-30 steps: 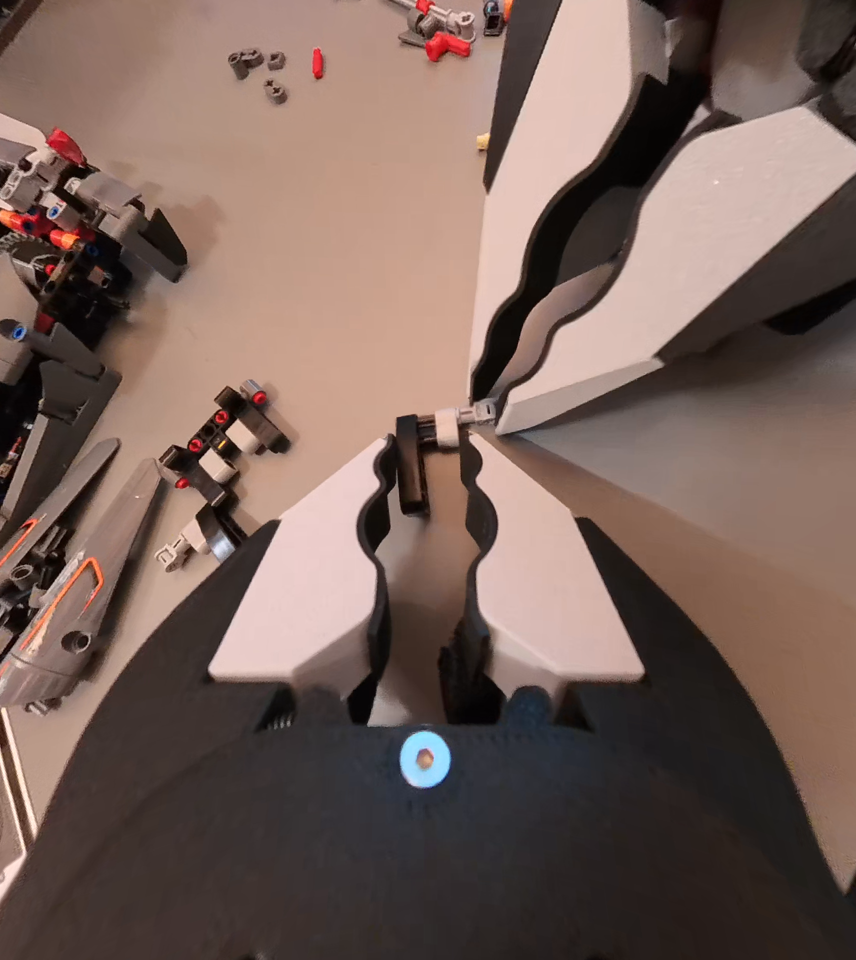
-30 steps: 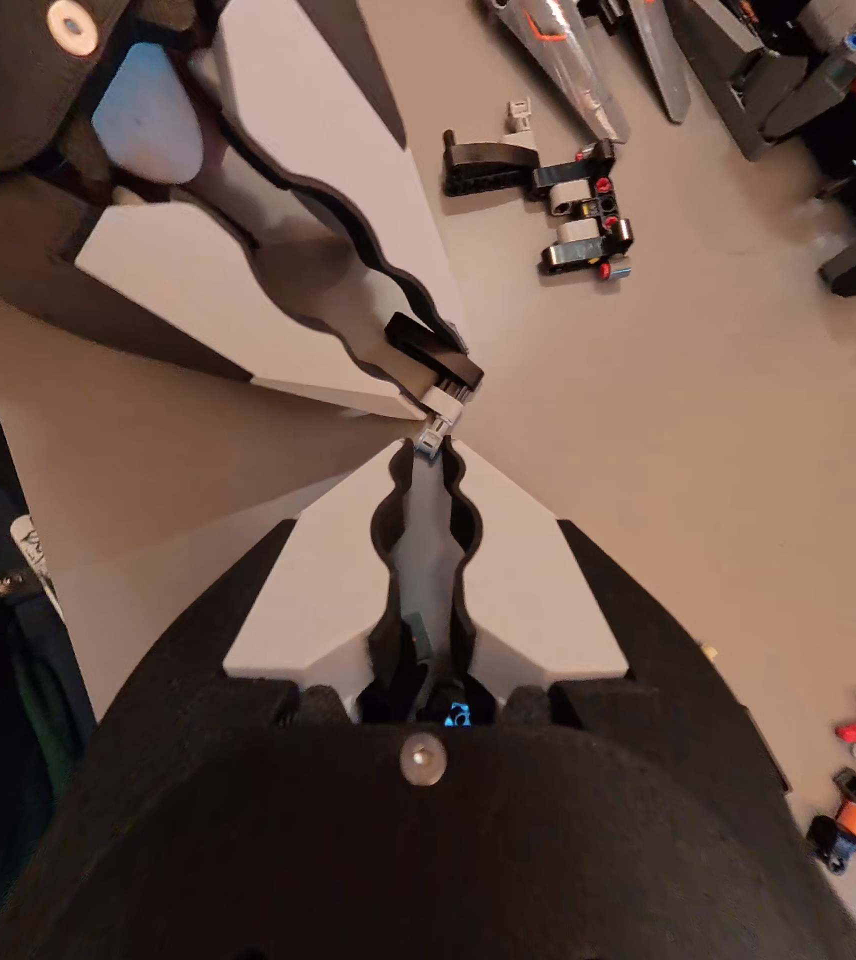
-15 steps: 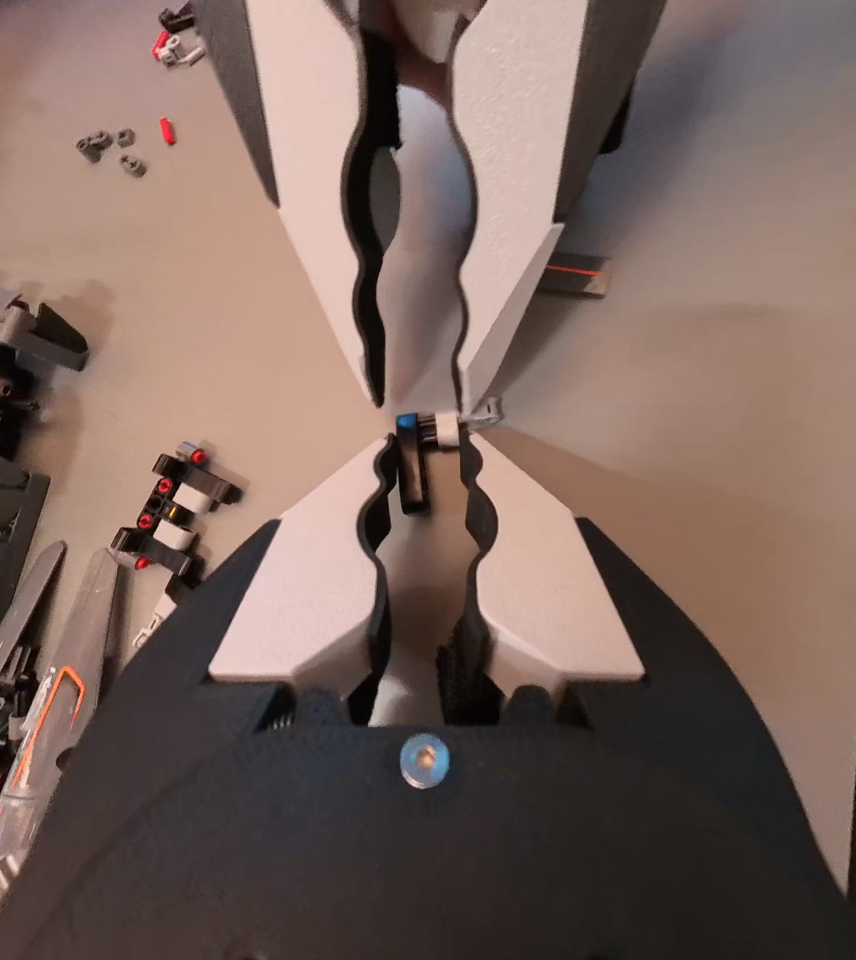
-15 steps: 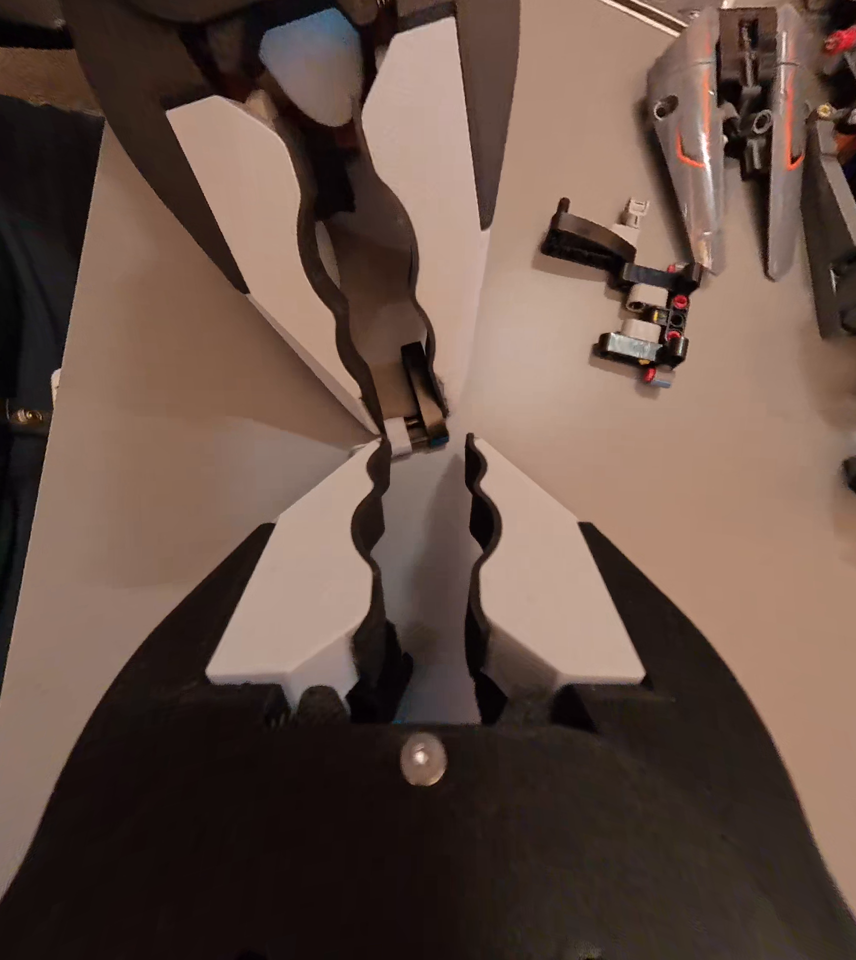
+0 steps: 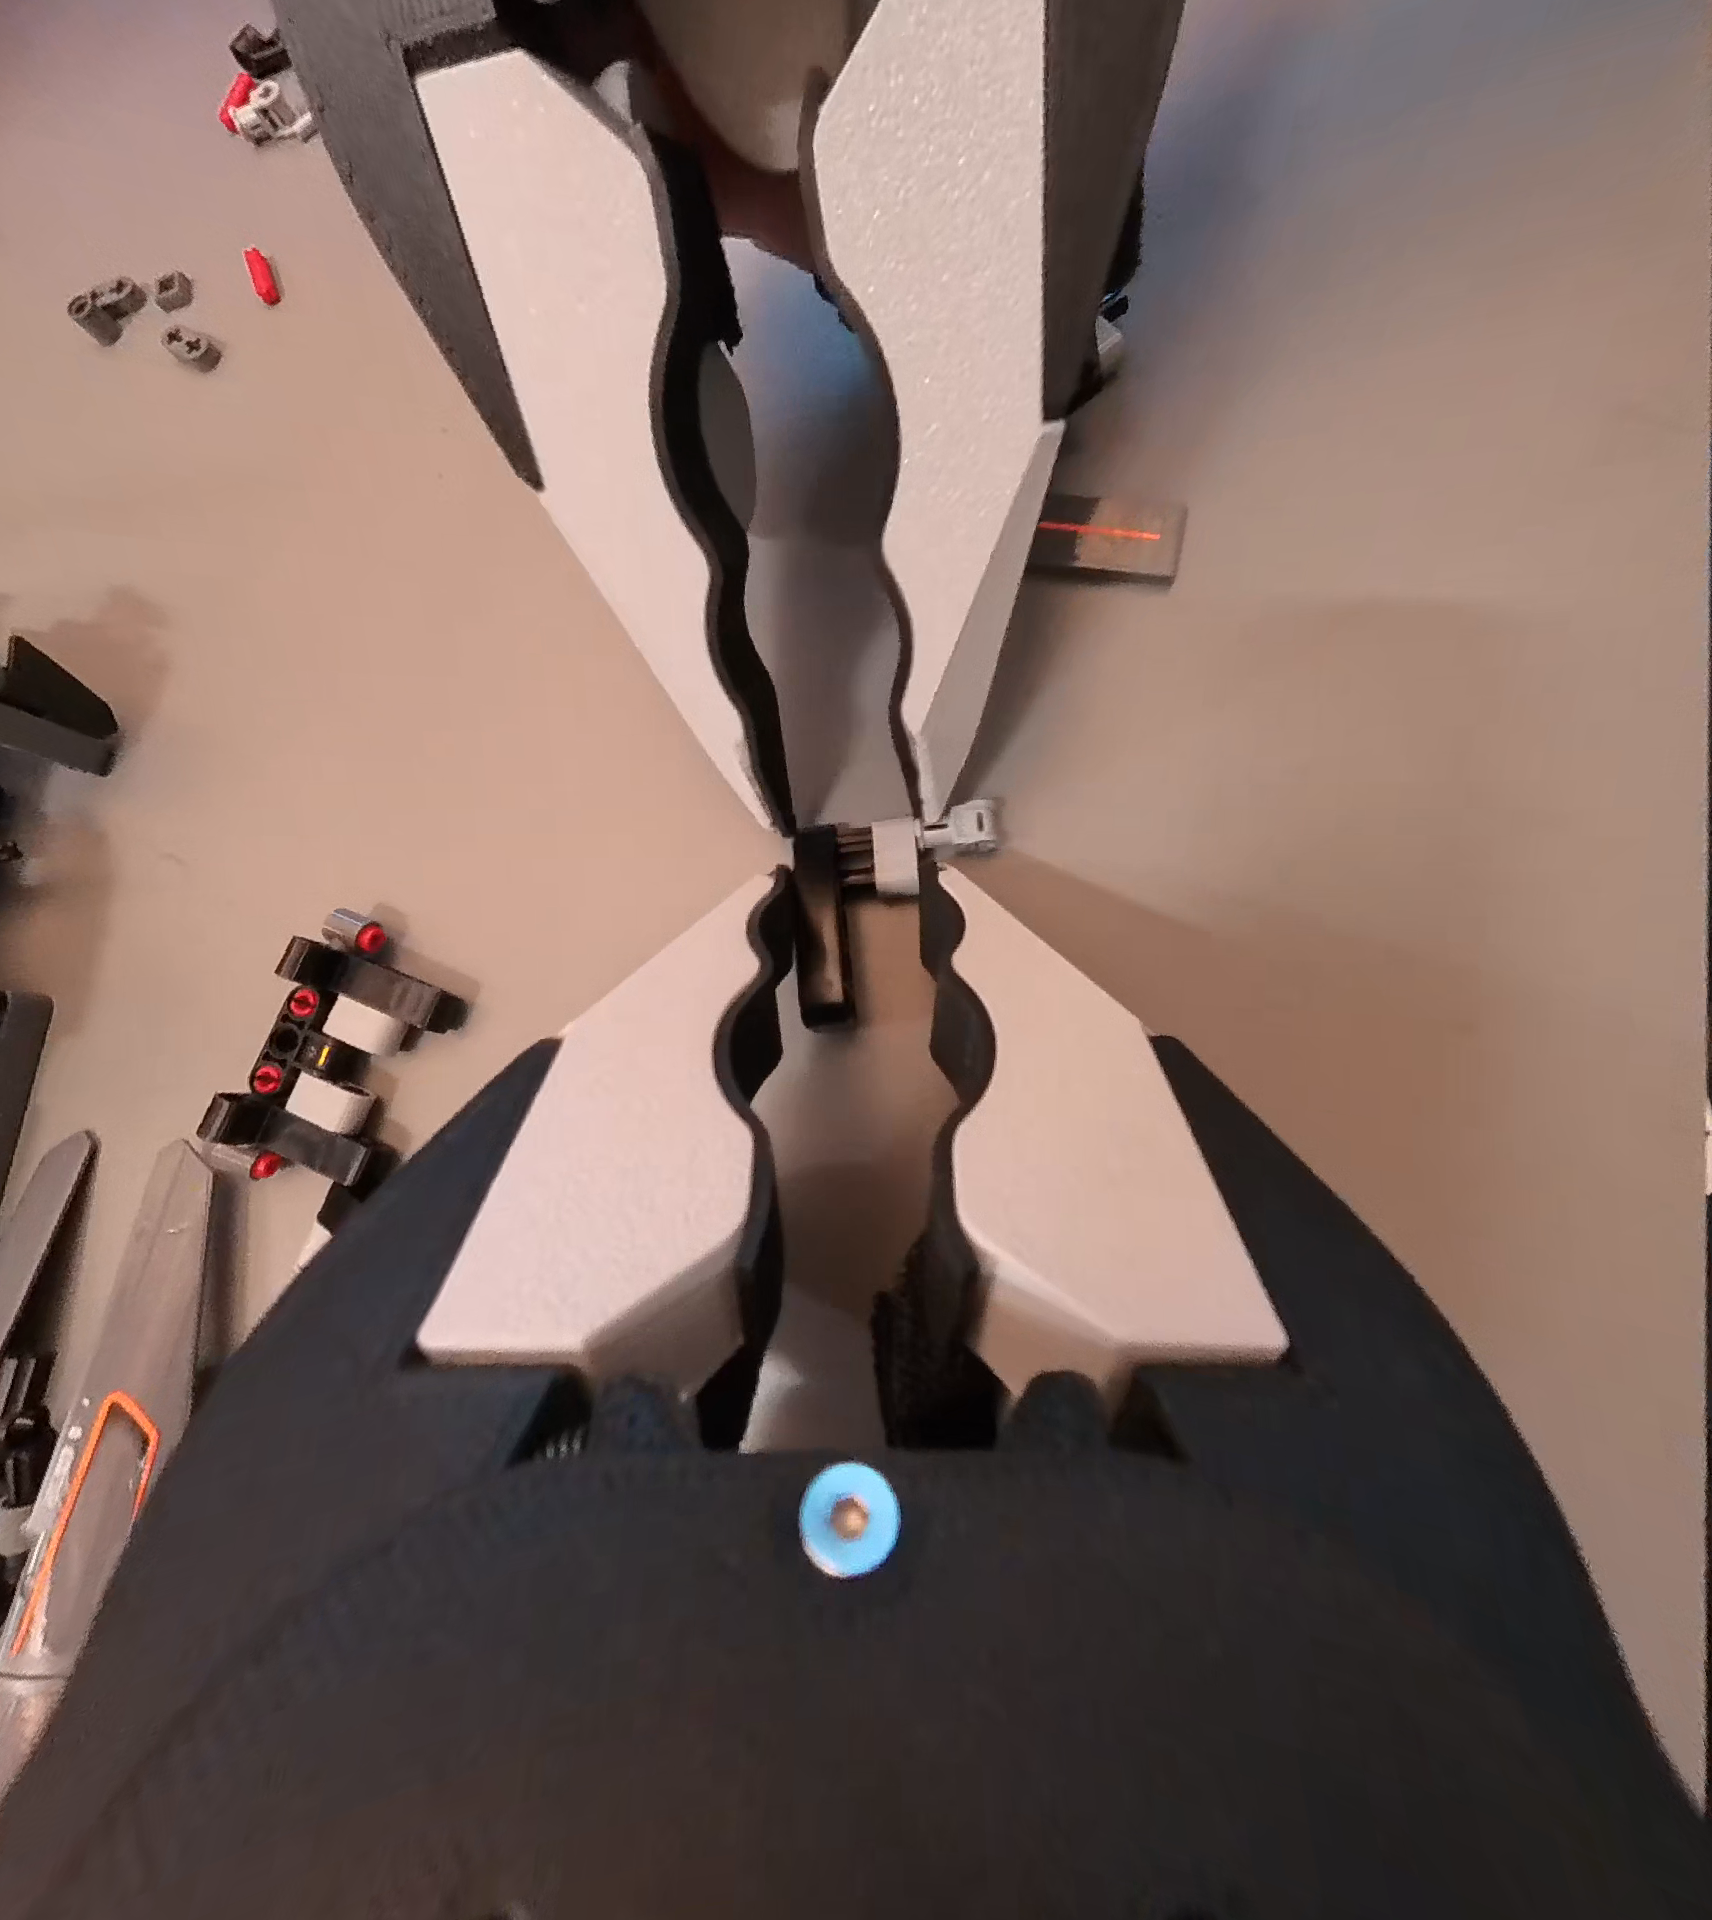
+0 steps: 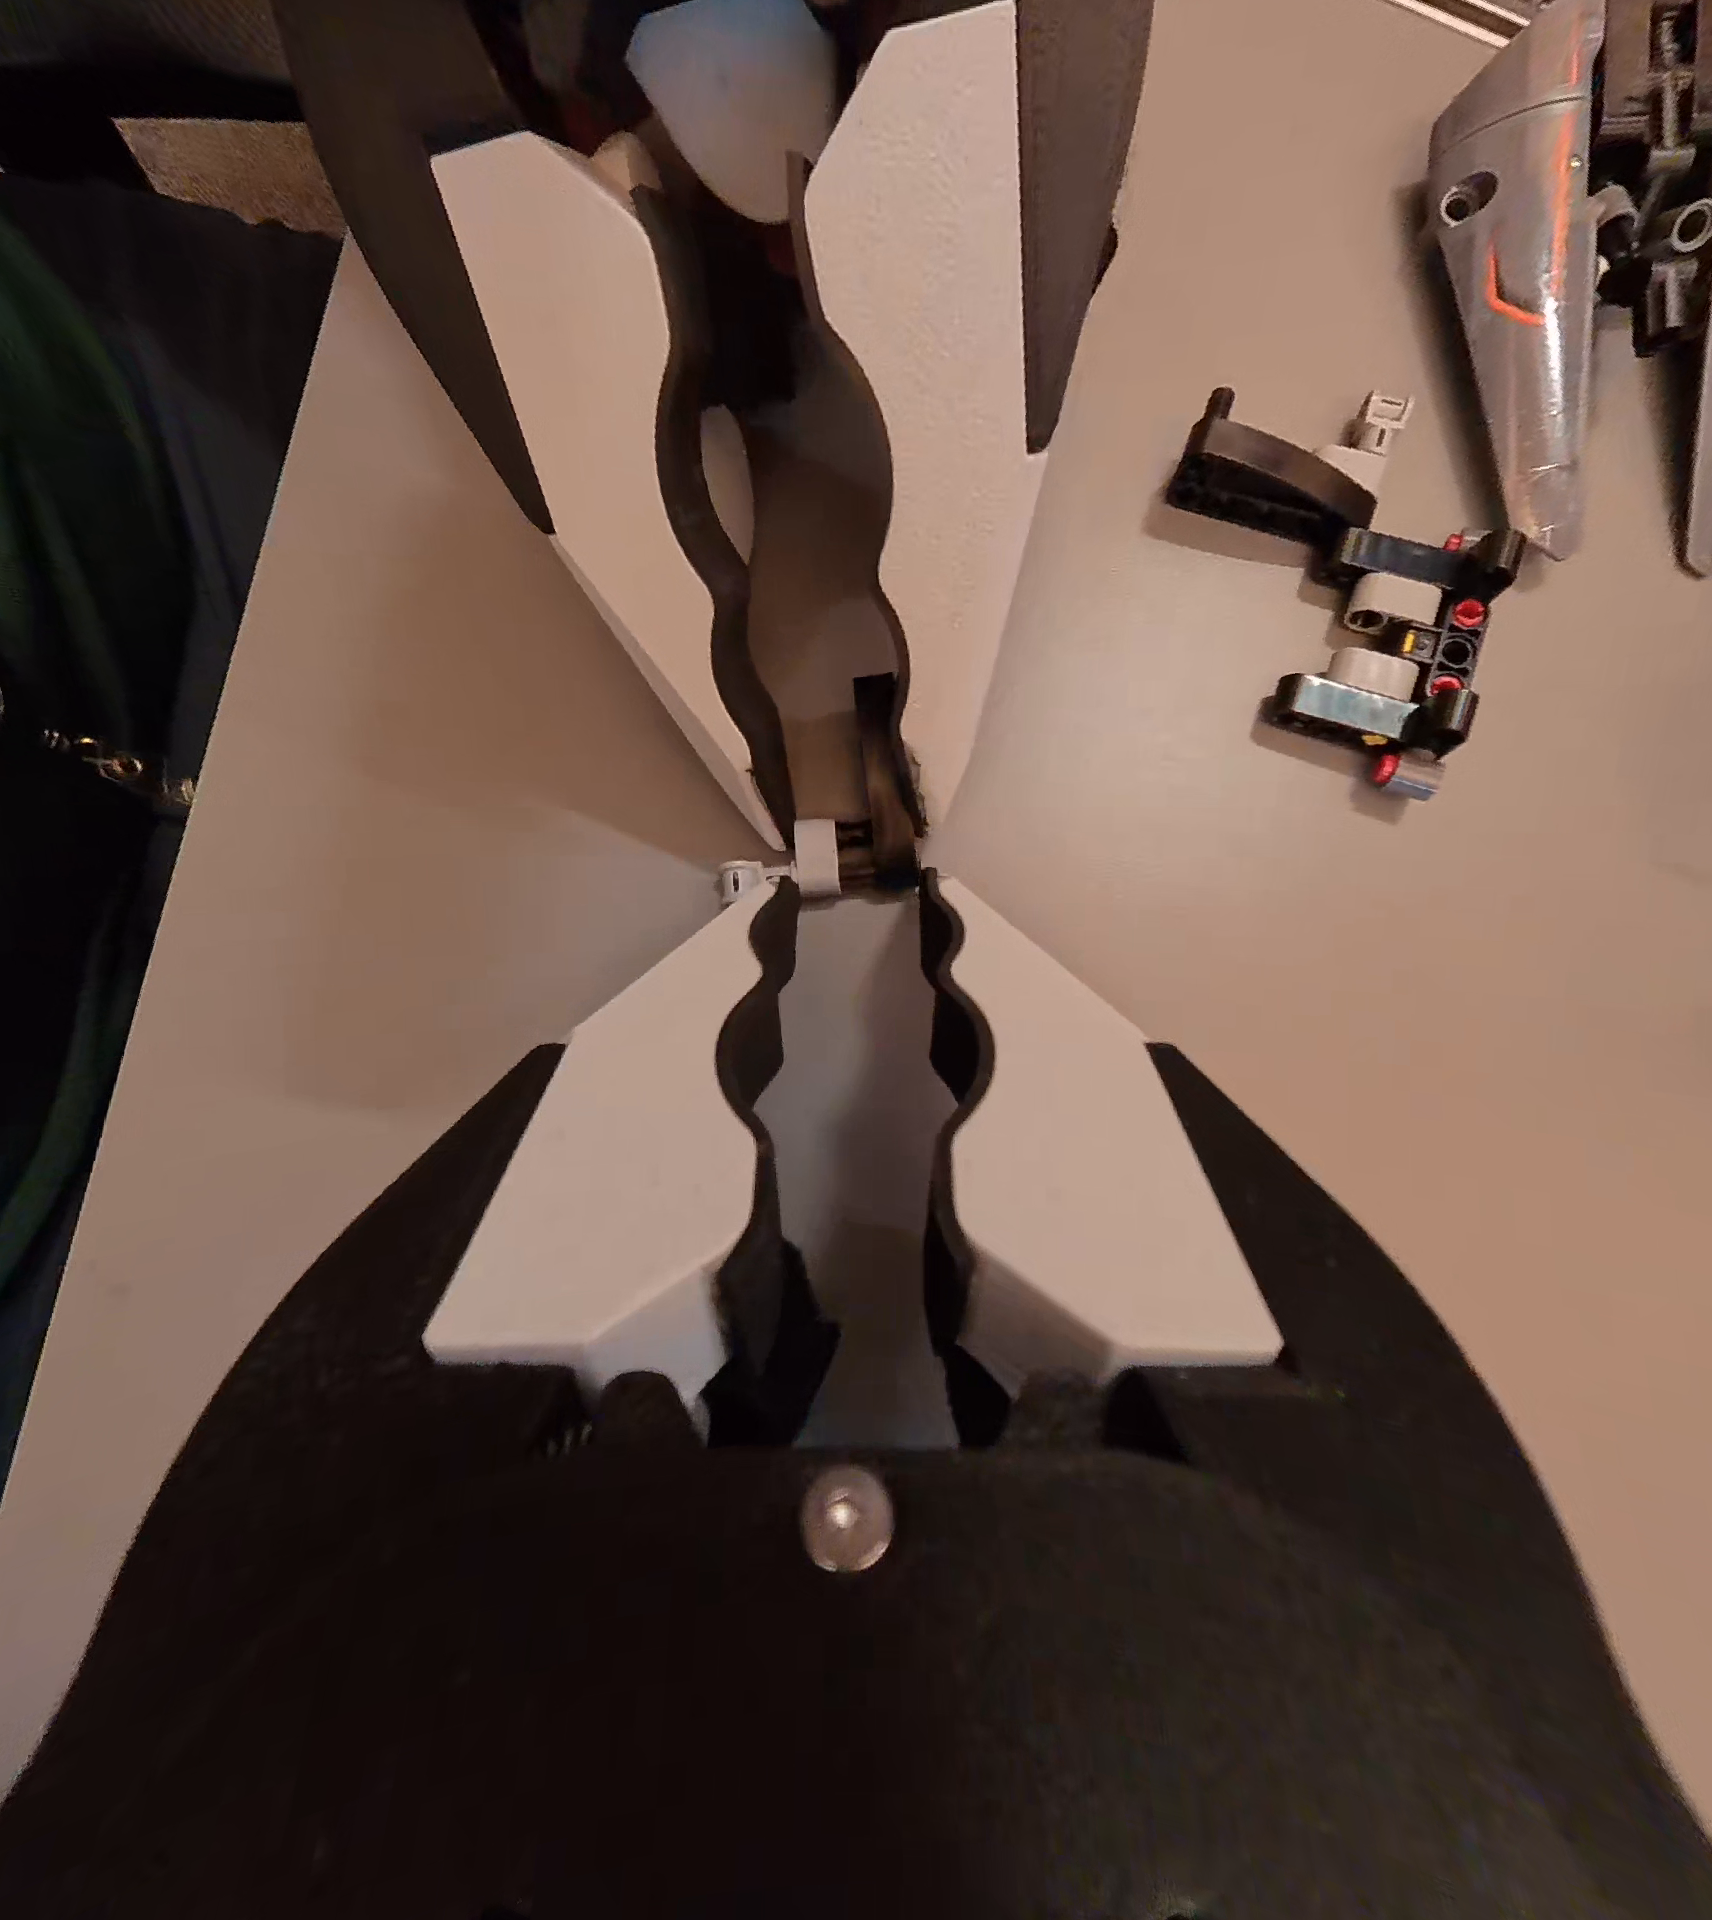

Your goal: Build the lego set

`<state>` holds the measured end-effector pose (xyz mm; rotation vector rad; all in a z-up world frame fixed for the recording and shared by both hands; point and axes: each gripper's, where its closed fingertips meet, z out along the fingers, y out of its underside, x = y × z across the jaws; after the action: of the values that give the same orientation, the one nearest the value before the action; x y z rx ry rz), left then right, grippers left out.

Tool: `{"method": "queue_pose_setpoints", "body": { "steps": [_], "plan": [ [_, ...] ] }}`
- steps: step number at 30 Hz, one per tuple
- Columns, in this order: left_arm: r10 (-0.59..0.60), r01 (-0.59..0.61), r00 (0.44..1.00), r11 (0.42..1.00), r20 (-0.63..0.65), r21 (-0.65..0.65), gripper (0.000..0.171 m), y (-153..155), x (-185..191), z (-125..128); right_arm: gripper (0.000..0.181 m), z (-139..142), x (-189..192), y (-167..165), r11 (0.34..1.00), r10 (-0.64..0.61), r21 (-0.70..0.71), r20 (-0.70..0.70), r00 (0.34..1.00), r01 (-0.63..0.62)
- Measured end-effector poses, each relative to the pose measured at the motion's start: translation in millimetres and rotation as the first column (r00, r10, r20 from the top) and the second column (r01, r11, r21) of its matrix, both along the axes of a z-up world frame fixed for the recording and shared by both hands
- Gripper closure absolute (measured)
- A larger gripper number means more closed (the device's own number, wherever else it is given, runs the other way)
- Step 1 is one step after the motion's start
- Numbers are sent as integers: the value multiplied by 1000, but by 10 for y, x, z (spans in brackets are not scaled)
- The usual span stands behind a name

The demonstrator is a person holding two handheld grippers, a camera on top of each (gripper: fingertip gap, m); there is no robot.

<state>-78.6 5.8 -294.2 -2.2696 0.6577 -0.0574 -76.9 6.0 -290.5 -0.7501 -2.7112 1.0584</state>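
My left gripper is shut on a small assembly: a black beam, a short black axle, a grey bush and a grey pin sticking out to the right. My right gripper faces it tip to tip, its fingers narrowly parted. Its fingertips rest at the far end of the assembly without clearly clamping it. Both grippers hover above the grey table.
A black and grey sub-assembly with red pins lies left of the grippers and shows in the right wrist view. Grey wing panels with orange trim, loose grey pieces and a dark strip lie around. The table edge is close on the right. Less than 4 cm separates the two grippers' tips.
My right gripper let go of the grey pin, opened a little and swung round to face my left gripper head on. My left gripper kept its hold.
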Motion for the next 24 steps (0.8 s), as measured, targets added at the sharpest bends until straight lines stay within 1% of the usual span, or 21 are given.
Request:
{"method": "queue_pose_setpoints", "body": {
  "steps": [9,10,11,13,16,18,20,21,22,23,24],
  "plan": [
    [-6,6,1000,1000,4,-8,150,-8,10,-4,162,-1,14,-13,1000,6,-4,0,1000,-6],
    [-5,5,1000,1000,5,-7,150,-8,10,-4,166,-2,16,-14,1000,5,-5,0,1000,-5],
    [-2,2,1000,1000,7,-10,156,-9,13,-5,170,-2,21,-19,1000,9,-7,0,1000,-9],
    [-3,3,1000,1000,-4,-5,157,-9,18,-8,170,-2,22,-21,1000,9,-15,-2,1000,-9],
    [-9,9,1000,1000,14,-3,157,-11,22,-10,170,-3,23,-19,1000,15,-8,-4,1000,-15],
    [-7,7,1000,1000,20,0,157,-10,24,-9,169,0,18,-21,1000,4,-27,8,1000,-4],
    [19,-19,999,1000,28,0,157,-11,19,-5,168,5,-1,-6,999,-26,-40,9,1000,26],
    [41,-41,998,999,40,0,157,-8,2,-6,165,16,-17,13,999,-43,-33,-6,999,42],
    [69,-69,997,998,40,10,152,-1,-35,-3,159,35,-24,31,998,-59,-26,-16,998,59],
    [90,-91,995,996,41,15,141,-6,-57,10,157,57,-23,54,997,-78,-23,-18,997,78],
    [97,-99,994,995,53,23,138,-20,-52,47,157,75,-23,86,994,-104,-17,-18,994,103]
  ]
}}
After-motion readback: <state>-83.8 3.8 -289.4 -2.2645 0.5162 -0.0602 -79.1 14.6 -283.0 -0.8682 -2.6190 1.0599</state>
